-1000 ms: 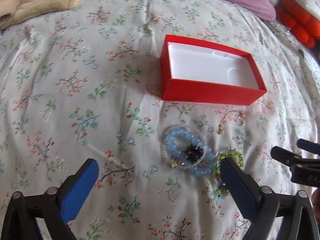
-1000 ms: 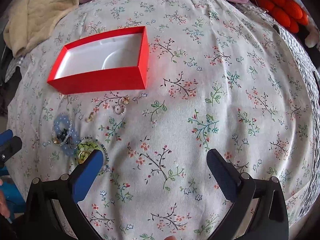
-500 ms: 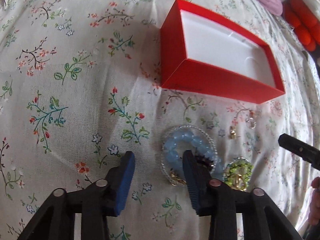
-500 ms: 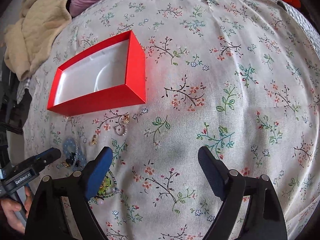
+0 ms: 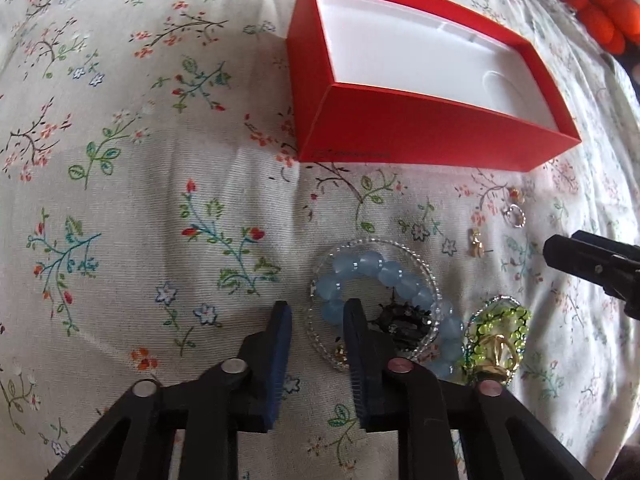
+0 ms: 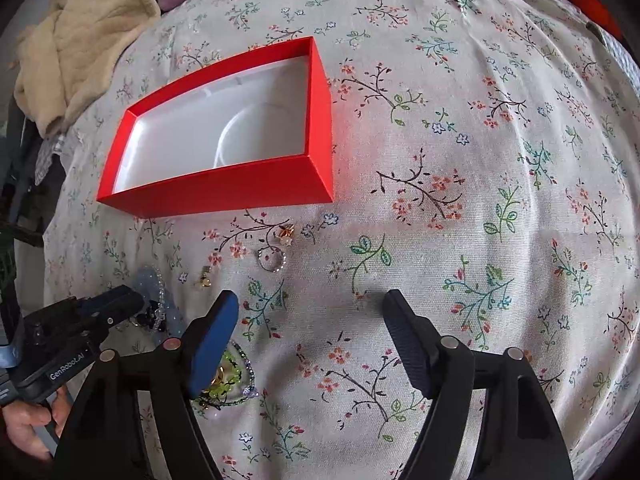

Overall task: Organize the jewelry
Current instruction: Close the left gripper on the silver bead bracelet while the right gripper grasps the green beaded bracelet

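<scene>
The left gripper [image 5: 318, 308] had just been closing, jaws narrow around the blue bead bracelet's [image 5: 376, 266] near edge; the red box [image 5: 420, 136] lay beyond; the right gripper [image 6: 310, 304] stood half-wide over bare cloth

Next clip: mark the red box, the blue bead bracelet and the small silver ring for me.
red box [image 5: 420, 136], left wrist view, on its near red outer wall.
blue bead bracelet [image 5: 370, 263], left wrist view, on a bead along its far arc.
small silver ring [image 6: 272, 261], right wrist view, on the band's edge, below the box.
</scene>
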Tool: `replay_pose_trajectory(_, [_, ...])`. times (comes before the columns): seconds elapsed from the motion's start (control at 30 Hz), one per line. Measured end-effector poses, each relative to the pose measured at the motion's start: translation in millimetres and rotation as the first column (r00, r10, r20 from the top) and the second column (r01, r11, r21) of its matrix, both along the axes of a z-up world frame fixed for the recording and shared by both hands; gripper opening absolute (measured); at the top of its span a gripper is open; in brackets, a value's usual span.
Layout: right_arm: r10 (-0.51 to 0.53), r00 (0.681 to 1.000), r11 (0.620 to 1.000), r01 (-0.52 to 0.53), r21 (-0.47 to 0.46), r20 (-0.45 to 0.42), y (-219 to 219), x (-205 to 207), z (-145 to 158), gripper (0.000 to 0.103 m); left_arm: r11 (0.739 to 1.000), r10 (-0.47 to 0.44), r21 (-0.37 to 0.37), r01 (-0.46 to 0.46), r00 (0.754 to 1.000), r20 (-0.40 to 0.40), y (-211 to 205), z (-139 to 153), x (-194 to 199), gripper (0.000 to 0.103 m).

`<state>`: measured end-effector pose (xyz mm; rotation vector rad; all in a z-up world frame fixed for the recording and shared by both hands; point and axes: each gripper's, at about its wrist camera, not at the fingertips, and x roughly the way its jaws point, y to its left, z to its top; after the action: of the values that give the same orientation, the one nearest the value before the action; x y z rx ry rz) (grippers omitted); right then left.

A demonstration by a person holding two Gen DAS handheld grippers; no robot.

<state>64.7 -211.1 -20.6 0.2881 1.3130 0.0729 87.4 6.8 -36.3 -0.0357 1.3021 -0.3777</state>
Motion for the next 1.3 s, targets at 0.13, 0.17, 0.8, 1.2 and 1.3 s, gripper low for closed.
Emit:
replay_pose_trajectory(0.13, [0.030, 0.999, 0.999, -0.029, 0.041, -0.011, 8.2, -2.7, -1.4, 0.055, 1.000, -0.008, 0.004, 0.008, 1.000, 0.004, -12.2, 0.6, -0.1, 0.004])
replay_pose_trajectory(0.17, [0.036, 0.999, 0.998, -0.035, 0.054, -0.015, 10.0, -3.1, -2.3, 0.051, 1.000, -0.004, 0.003, 0.004, 1.000, 0.002, -12.2, 1.1, -0.2, 0.000])
replay_pose_trajectory(0.8, [0.121, 0.992, 0.989, -0.119, 0.091, -0.021, 34.5, -24.4, 1.0, 0.029, 0.997, 0.071, -0.036, -0.072, 0.997, -0.007, 27.4, 7.3, -5.0, 0.001])
replay_pose_trajectory(1.2, [0.144, 0.989, 0.989, -0.145, 0.004, 0.025, 37.1, -26.4, 10.6, 0.005, 0.986, 0.060, -0.151, -0.067, 0.997, -0.052, 24.9, 14.5, -9.2, 0.029])
replay_pose_trajectory(1.3, [0.123, 0.991, 0.992, -0.125, 0.020, 0.052, 29.3, -28.1, 20.7, 0.005, 0.988, 0.039, -0.145, -0.043, 0.999, -0.028, 15.4, 18.5, -9.1, 0.032])
